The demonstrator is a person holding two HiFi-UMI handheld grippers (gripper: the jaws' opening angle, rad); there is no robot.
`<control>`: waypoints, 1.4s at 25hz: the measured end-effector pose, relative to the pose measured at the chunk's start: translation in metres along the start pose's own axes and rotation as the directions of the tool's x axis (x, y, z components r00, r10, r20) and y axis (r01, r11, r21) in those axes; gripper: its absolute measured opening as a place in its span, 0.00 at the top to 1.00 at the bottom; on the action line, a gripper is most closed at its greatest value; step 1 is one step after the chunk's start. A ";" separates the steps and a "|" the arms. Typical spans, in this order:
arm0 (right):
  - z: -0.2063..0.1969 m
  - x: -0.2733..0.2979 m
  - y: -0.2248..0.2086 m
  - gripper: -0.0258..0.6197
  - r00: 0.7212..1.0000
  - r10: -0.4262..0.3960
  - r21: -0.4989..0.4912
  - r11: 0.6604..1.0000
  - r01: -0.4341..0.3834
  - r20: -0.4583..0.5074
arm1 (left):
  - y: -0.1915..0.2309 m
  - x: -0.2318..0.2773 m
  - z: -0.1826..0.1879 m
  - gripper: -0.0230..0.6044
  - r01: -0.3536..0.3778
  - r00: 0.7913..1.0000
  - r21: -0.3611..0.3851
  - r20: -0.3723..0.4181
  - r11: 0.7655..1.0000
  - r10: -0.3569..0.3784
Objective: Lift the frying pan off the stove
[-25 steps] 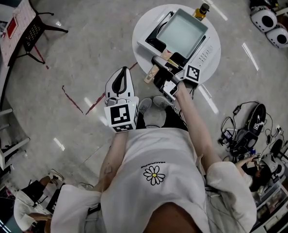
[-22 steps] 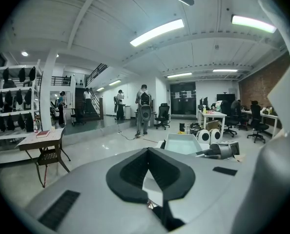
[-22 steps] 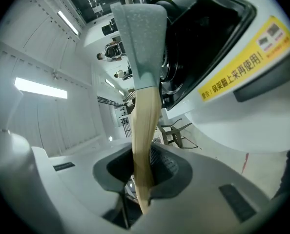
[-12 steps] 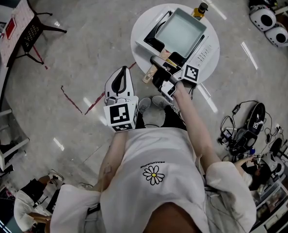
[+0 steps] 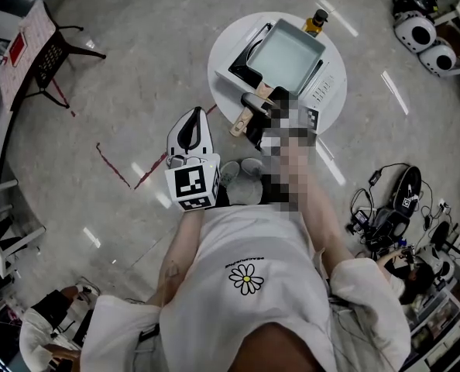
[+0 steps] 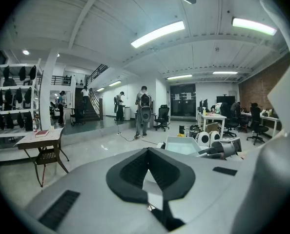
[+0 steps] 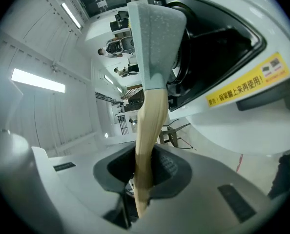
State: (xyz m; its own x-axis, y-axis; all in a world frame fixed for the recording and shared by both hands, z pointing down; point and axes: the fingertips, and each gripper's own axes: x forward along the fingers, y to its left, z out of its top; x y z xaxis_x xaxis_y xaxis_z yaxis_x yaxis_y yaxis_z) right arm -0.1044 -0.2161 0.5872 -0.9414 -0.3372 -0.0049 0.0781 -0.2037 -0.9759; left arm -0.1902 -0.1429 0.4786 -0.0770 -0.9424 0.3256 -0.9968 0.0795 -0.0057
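Wooden handle (image 7: 147, 116) of frying pan (image 5: 286, 53), on stove (image 5: 242, 62), is pinched by right gripper (image 7: 144, 179). Left gripper (image 6: 146, 152) jaws are pressed together, empty. Pan is prob. stiff and front-heavy, so grip must be firm, closer to pan body.

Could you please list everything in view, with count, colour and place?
frying pan: one, pale grey, wooden handle, over the stove
stove: one, black and white, on the table
table: one, white, round, ahead of the person
bottle: one, yellow, table's far edge
small desk: one, dark legs, floor far left
red tape: several strips, floor at left
left gripper: one, white, shut, empty, short of the table
right gripper: one, white, shut on the handle
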 end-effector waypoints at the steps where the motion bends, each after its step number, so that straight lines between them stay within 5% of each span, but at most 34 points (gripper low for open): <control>1: 0.000 0.000 0.004 0.86 1.000 -0.001 -0.003 1.000 0.001 -0.004 | 0.000 0.001 0.000 0.96 -0.001 1.000 -0.006 0.000 1.000 0.001; 17: -0.001 0.000 0.049 0.85 1.000 -0.020 -0.038 0.999 0.020 -0.014 | 0.012 0.004 0.026 0.96 0.022 0.995 -0.042 0.095 0.999 -0.018; 25: -0.002 -0.001 0.101 0.85 1.000 0.001 -0.158 0.987 -0.003 -0.015 | 0.014 0.007 0.048 0.96 0.039 0.990 -0.040 0.135 0.998 -0.034; 31: -0.009 0.006 0.153 0.85 0.997 0.049 -0.297 0.953 -0.064 -0.060 | 0.014 0.004 0.052 0.96 0.055 0.986 -0.058 0.163 0.997 -0.045; 35: -0.017 0.007 0.190 0.85 0.993 0.069 -0.429 0.897 -0.104 -0.096 | 0.011 -0.002 0.061 0.96 0.064 0.981 -0.053 0.186 0.997 -0.053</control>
State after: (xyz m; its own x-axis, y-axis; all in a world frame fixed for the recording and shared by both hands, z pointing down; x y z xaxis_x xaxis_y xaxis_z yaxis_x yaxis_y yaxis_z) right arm -0.1017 -0.2414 0.3978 -0.9610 -0.2603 -0.0933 0.0271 0.2471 -0.9686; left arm -0.2020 -0.1597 0.4199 -0.0266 -0.9892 0.1439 -0.9972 0.0364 0.0654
